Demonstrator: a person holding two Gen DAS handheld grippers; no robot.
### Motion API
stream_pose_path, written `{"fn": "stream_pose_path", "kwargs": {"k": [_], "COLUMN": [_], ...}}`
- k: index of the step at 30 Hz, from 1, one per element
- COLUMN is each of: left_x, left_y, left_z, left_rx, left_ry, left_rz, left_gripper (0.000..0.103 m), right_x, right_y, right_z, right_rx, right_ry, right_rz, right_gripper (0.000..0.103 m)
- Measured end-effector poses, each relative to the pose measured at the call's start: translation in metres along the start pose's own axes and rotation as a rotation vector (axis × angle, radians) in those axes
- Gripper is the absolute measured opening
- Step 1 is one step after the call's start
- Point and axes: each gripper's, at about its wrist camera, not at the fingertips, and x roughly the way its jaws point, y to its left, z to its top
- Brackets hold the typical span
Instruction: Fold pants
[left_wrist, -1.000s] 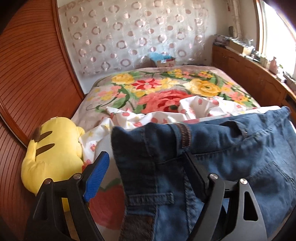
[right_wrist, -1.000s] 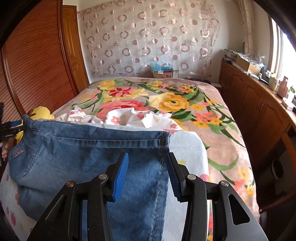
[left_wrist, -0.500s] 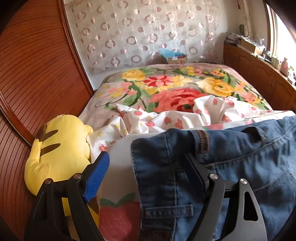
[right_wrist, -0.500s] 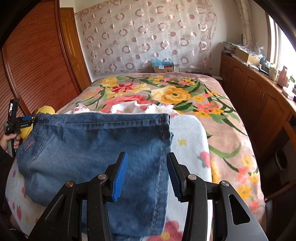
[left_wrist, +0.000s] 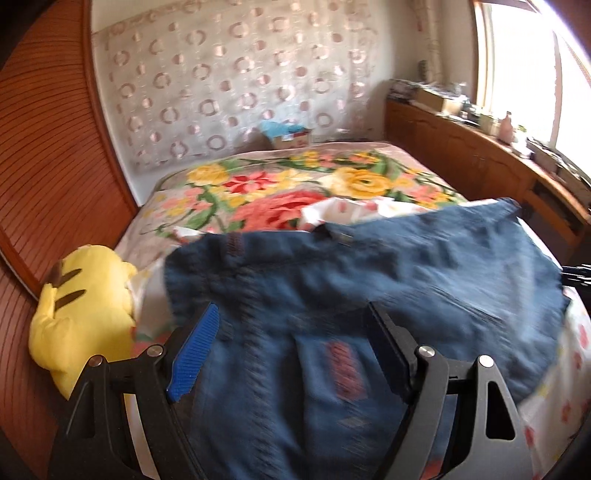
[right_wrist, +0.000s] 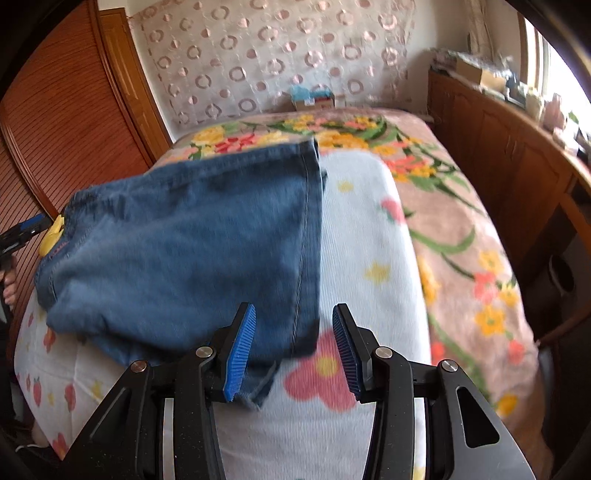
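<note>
The pants (right_wrist: 192, 236) lie on the blanket (right_wrist: 369, 258) at the frame's centre left. The plush toy (left_wrist: 81, 317) sits at their left edge, the cabinet (right_wrist: 517, 166) along the right.

Plush toy (left_wrist: 83, 314) beside pants (left_wrist: 369, 295)

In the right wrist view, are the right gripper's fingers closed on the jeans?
No, the right gripper is open, its blue fingers spread apart, with the edge of the jeans lying loose on the bed between them.

The red label on the jeans (left_wrist: 343, 365) is too blurred to read.
</note>
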Motion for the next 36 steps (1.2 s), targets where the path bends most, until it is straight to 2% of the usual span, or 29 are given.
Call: {"fn": "stream_pose_path", "kwargs": {"k": [3,5,6,8,9,12,14,17,20,21,22,24,29,33,35,36], "left_x": [-0.014,-0.025,-0.029,-0.035,-0.039,-0.046,-0.049,-0.055,-0.058,-0.058,-0.058,-0.058,-0.057,-0.059,-0.057,-0.055], "left_y": [-0.024,-0.038,-0.045,-0.053,-0.056,-0.059,-0.059,-0.053,-0.043,-0.038,-0.033,-0.022,0.009,0.027,0.035,0.038], "left_z": [-0.012,-0.019,-0.023,-0.029,-0.035,-0.043,-0.049,-0.058,-0.064,-0.066,-0.069,-0.073,-0.087,-0.098,-0.101,-0.103], "left_rx": [0.019,0.023,0.029,0.035,0.038,0.037,0.033,0.022,0.010,0.003,-0.005,-0.022,-0.087,-0.127,-0.141,-0.145], "left_ry": [-0.004,-0.013,-0.013,-0.012,-0.012,-0.005,-0.003,-0.004,0.001,0.003,0.005,0.005,0.013,0.018,0.026,0.030], "left_rz": [-0.037,-0.068,-0.080,-0.081,-0.084,-0.082,-0.076,-0.062,-0.038,-0.029,-0.018,0.001,0.058,0.086,0.103,0.107], "left_gripper": [0.081,0.081,0.081,0.081,0.081,0.081,0.081,0.081,0.081,0.081,0.081,0.081,0.081,0.081,0.079,0.078], "right_x": [0.007,0.008,0.007,-0.005,-0.017,-0.048,-0.048,-0.031,-0.017,-0.015,-0.013,-0.011,0.002,0.002,0.005,0.006], "right_y": [0.001,0.005,0.007,0.010,0.010,0.006,0.008,0.008,0.006,0.005,0.005,0.007,0.021,0.030,0.037,0.041], "right_z": [-0.005,-0.003,-0.002,-0.002,0.000,0.005,0.002,-0.010,-0.021,-0.023,-0.024,-0.025,-0.026,-0.027,-0.028,-0.029], "right_rx": [0.003,-0.011,-0.019,-0.038,-0.042,-0.023,-0.046,-0.057,-0.041,-0.032,-0.022,-0.006,-0.016,-0.064,-0.093,-0.099], "right_ry": [0.013,0.004,0.002,-0.050,-0.091,-0.169,-0.157,-0.090,-0.056,-0.051,-0.051,-0.050,-0.011,-0.027,-0.030,-0.030], "right_rz": [0.017,0.029,0.052,0.063,0.075,0.085,0.069,0.036,0.022,0.019,0.016,0.015,-0.012,-0.054,-0.063,-0.059], "right_gripper": [0.045,0.023,0.016,0.006,0.005,0.005,0.005,0.006,0.016,0.023,0.035,0.046,0.047,0.047,0.034,0.023]}}
